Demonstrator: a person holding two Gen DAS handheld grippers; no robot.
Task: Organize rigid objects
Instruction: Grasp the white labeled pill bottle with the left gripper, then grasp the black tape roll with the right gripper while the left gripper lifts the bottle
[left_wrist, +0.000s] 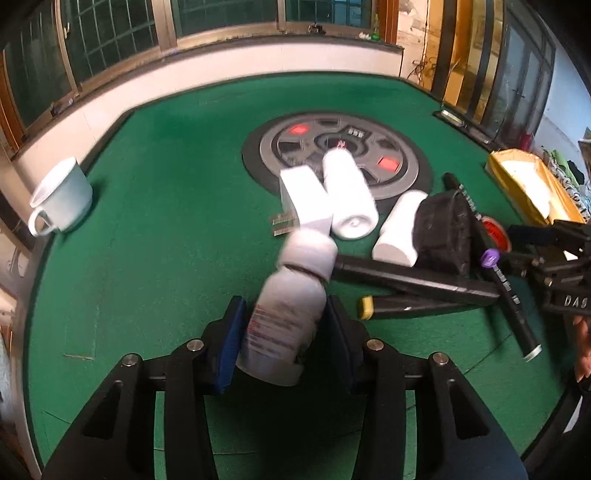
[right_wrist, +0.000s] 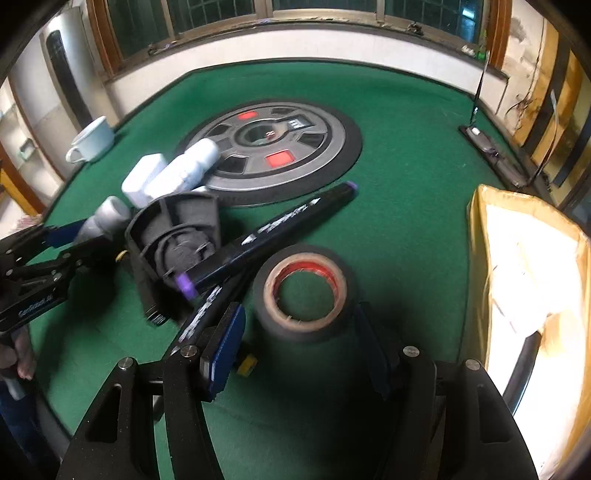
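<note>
A grey bottle (left_wrist: 286, 295) with a printed label lies tilted between the blue pads of my left gripper (left_wrist: 284, 332), which is shut on it; its cap points at a white box (left_wrist: 304, 199). In the right wrist view this bottle (right_wrist: 107, 218) sits in the left gripper (right_wrist: 79, 236). A black tape roll (right_wrist: 306, 291) with a red inner ring stands on the green felt. My right gripper (right_wrist: 301, 321) is open with its fingertips on either side of the roll, not pressing. A purple-capped black marker (right_wrist: 280, 229) lies beside it.
Two white bottles (left_wrist: 349, 195) (left_wrist: 400, 229), a black moulded holder (left_wrist: 443, 232) and a yellow-capped marker (left_wrist: 406, 306) are piled mid-table. A white cup (left_wrist: 61, 199) stands far left. An open cardboard box (right_wrist: 528, 280) sits at the right. The round centre disc (right_wrist: 273, 147) lies behind.
</note>
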